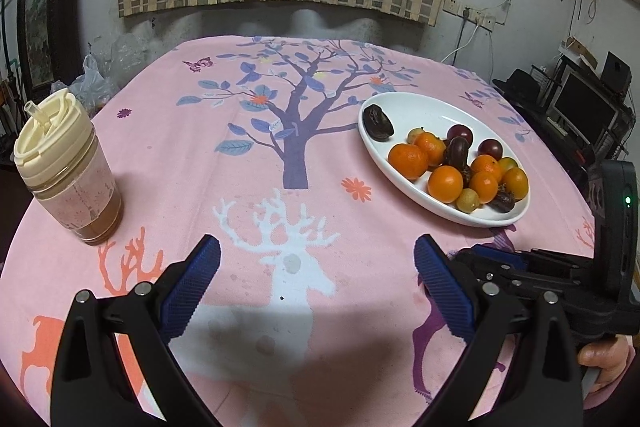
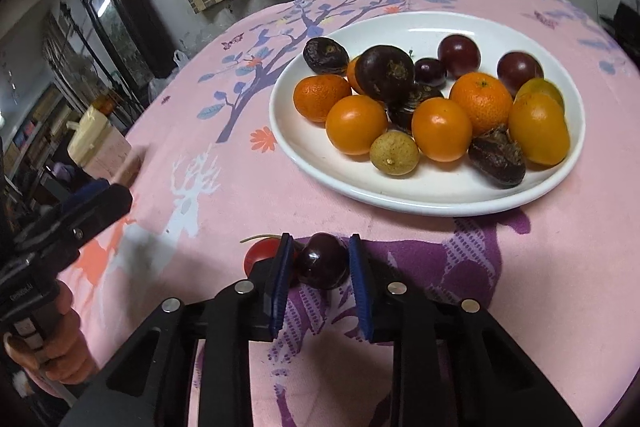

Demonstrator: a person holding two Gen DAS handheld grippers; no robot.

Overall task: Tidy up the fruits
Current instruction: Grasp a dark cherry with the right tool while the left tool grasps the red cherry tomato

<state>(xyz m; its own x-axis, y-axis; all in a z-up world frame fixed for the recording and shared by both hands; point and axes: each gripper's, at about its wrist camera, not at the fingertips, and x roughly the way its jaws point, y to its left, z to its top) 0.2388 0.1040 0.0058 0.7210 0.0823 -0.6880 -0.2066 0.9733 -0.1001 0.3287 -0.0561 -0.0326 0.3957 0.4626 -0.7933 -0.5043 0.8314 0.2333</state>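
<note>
From the left wrist view, the left gripper (image 1: 316, 281) hangs over bare pink cloth (image 1: 256, 195) with its jaws wide apart and nothing between them. Ahead of it and to its right sits the white plate (image 1: 420, 115), already loaded with oranges, dark plums and a few wrinkled dark fruits; one of the latter lies alone at the plate's far end. A lidded cup (image 1: 66, 169) stands well off to the gripper's left. Just beside the right finger (image 1: 442, 285), the black body of the right gripper shows, but its fingertips are hidden from here.

From the right wrist view, the right gripper (image 2: 322, 261) is clamped on a dark cherry (image 2: 322, 261); both blue pads press its sides, and the fruit looks to be sitting on or just above the cloth. A red fruit (image 2: 262, 253) with a thin stem lies just outside the gripper's left finger, partly hidden by it. The plate is straight ahead, near the fingertips, holding most of the fruit in a loose heap. The left gripper shows at the left edge, held by a hand (image 2: 60, 347).

By my judgement the task is well along: most fruit is on the plate, the cherry is gripped but not yet carried over, and the red fruit is left on the cloth.
</note>
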